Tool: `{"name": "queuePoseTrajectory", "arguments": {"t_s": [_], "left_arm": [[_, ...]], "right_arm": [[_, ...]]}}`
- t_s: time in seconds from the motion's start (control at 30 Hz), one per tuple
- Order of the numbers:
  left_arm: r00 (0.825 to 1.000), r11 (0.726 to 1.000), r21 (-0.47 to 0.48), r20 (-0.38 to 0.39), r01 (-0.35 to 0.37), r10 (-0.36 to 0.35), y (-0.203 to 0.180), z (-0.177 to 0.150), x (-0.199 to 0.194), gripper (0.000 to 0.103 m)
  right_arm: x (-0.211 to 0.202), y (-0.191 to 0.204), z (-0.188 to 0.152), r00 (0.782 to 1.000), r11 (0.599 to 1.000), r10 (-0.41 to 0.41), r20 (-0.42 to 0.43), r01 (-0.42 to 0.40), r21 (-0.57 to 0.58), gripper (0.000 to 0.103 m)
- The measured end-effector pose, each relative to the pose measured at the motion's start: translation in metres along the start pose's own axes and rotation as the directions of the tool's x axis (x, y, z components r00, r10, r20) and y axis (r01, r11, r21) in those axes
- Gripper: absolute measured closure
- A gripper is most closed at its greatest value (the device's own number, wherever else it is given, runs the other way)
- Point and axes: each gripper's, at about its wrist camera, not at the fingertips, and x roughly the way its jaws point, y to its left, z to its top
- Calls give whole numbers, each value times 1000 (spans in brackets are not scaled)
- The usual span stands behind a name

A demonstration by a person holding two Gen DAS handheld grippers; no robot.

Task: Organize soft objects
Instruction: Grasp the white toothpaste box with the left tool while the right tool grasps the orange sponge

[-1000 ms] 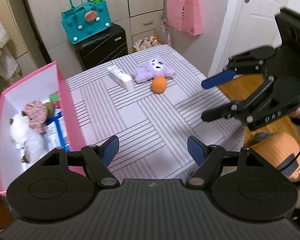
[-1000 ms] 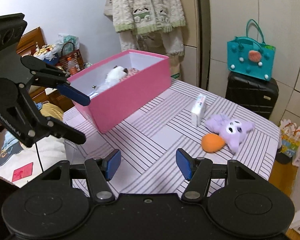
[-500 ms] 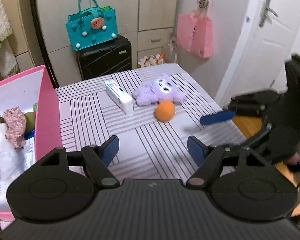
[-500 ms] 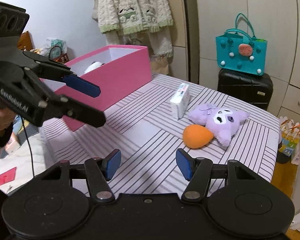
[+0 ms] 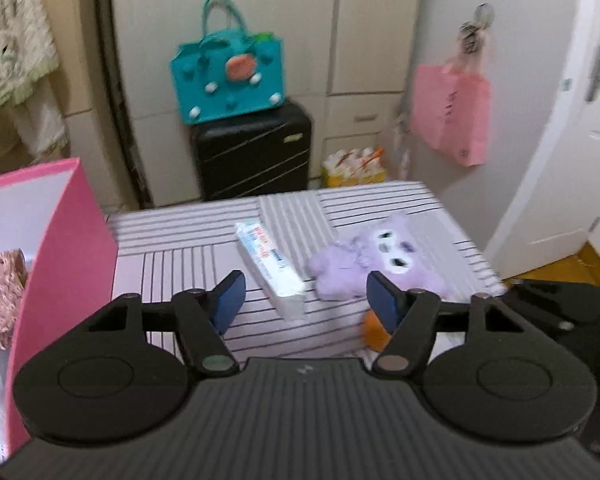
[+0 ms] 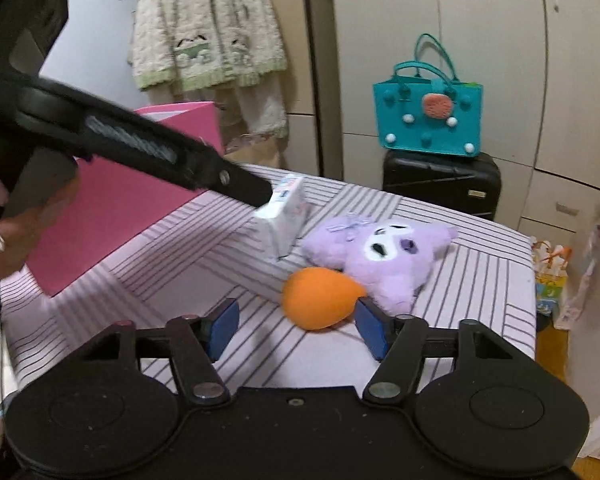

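A bedroom corner with cream wardrobes backs a table under a purple-striped cloth (image 6: 472,256). The pink storage box (image 5: 66,256) stands at the table's left end, a floral fabric piece (image 5: 2,280) showing inside it. Taking that box as the landmark, three things lie on the cloth well to its right: nearest it a white tissue pack (image 5: 270,270), beyond that the purple plush toy (image 6: 384,252), and touching the plush's near edge the orange egg-shaped soft ball (image 6: 320,298).

The right gripper (image 6: 296,326) hovers with its blue pads spread wide and empty. The ball sits just ahead of them, slightly toward the right pad, its tapered end pointing right, so its long axis runs across the gap. The left gripper (image 5: 306,300) is also spread and empty, facing the tissue pack, whose length runs away from it. The right hand looks the nearer one to the ball; a short push forward should bracket it.
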Motion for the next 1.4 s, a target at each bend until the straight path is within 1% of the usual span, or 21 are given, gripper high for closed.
{"name": "queuePoseTrajectory", "arguments": {"t_s": [0.07,0.1,0.2,0.27,0.37,0.5,0.57,0.63,0.67,0.7,0.73,0.8,0.87,0.9,0.97,1.07,1.17,1.3,1.4], "left_arm": [[999,999,-13,-29,-31,31,3,1,18,47],[999,999,-22,-39,-39,38,5,1,25,49],[997,996,-80,-69,-34,29,15,1,43,54],[996,993,-118,-84,-21,11,20,1,52,55],[996,989,-145,-89,-23,10,23,0,60,55],[995,986,-156,-85,-61,48,23,3,71,55],[994,984,-161,-90,-72,58,24,4,75,56],[993,982,-178,-105,-70,52,25,4,80,58],[992,979,-190,-115,-70,49,26,3,82,60],[991,978,-197,-122,-70,46,26,1,83,63],[991,977,-203,-127,-66,41,27,0,84,68],[991,979,-198,-134,-49,23,25,-2,86,70],[990,977,-209,-142,-41,11,25,-3,90,77],[990,979,-200,-139,-46,18,24,-3,90,81],[989,981,-181,-138,-70,45,22,-3,91,83],[989,982,-179,-141,-59,34,23,-6,87,83],[990,982,-184,-138,-36,10,22,-11,75,84],[993,983,-178,-115,-49,29,18,-19,58,84],[994,980,-193,-108,-43,23,19,-25,46,84]], "right_arm": [[5,-4,2,1000,1000,-10,5,10,21,31],[7,-6,2,1000,999,-8,6,8,35,31],[16,-10,5,1000,998,-3,0,3,69,31],[21,-8,7,1000,997,-14,-4,14,71,31],[28,-6,7,1000,998,-16,-23,17,67,31],[30,0,5,998,998,-51,-23,52,40,32],[29,-1,4,998,997,-56,-20,57,44,33],[27,1,3,997,996,-73,-19,74,42,39],[27,1,3,996,996,-82,-18,83,41,41],[26,0,2,996,995,-85,-15,85,44,43],[24,-1,2,996,995,-84,-12,84,48,45],[23,-4,1,997,994,-82,-4,83,65,47],[22,-6,-1,997,994,-75,1,75,74,49],[21,-7,-1,997,994,-73,3,73,78,50],[20,-6,-2,997,994,-72,2,72,79,50],[17,-6,-2,998,995,-68,-2,68,76,50],[12,-3,-3,998,996,-64,3,64,66,50],[1,1,-3,998,996,-59,17,58,60,50],[-4,5,-6,998,997,-54,17,53,59,50]]}}
